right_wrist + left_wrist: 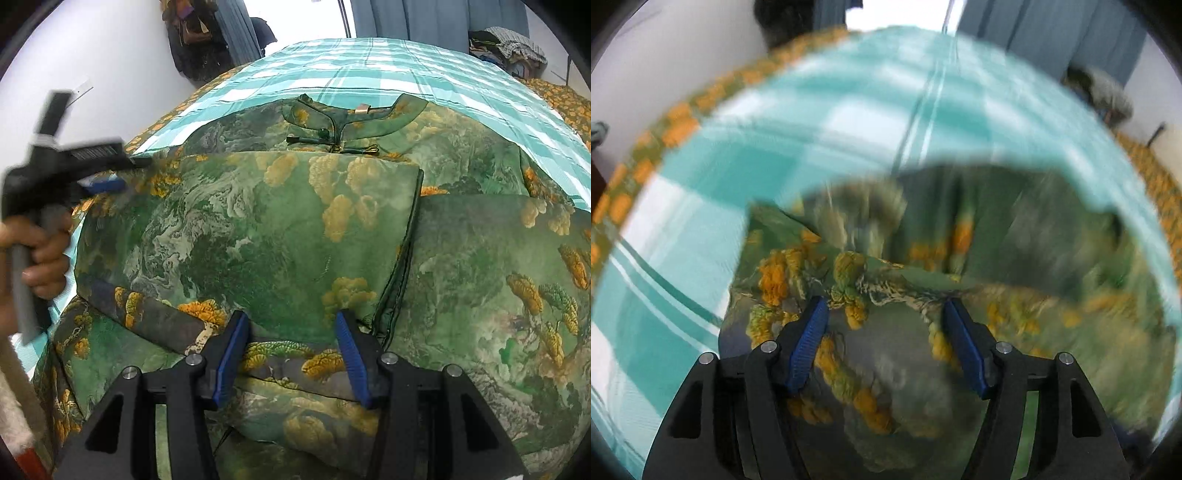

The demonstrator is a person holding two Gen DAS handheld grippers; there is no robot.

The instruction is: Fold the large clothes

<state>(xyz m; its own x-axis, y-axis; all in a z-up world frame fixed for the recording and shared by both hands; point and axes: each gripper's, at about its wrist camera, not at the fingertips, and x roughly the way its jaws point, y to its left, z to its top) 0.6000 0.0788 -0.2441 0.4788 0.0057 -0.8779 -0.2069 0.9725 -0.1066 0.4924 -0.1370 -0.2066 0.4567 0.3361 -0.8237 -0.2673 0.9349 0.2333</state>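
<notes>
A green dress (258, 229) printed with orange and yellow trees lies on a teal plaid sheet (369, 70), its collar (343, 118) at the far end. One side is folded over the middle, with a dark piped edge running down the centre. My right gripper (291, 314) hovers open over the near fold, with cloth below its blue pads. My left gripper (127, 173), blurred and held by a hand (44, 254), is at the dress's left edge. In the blurred left wrist view my left gripper (883, 301) stands open just above rumpled dress fabric (923, 266), nothing pinched.
An orange floral blanket (565, 99) shows under the sheet at both bed sides. A pile of clothes (509, 44) sits at the far right, blue curtains (424, 18) hang behind the bed, and dark bags (192, 33) hang on the white wall at left.
</notes>
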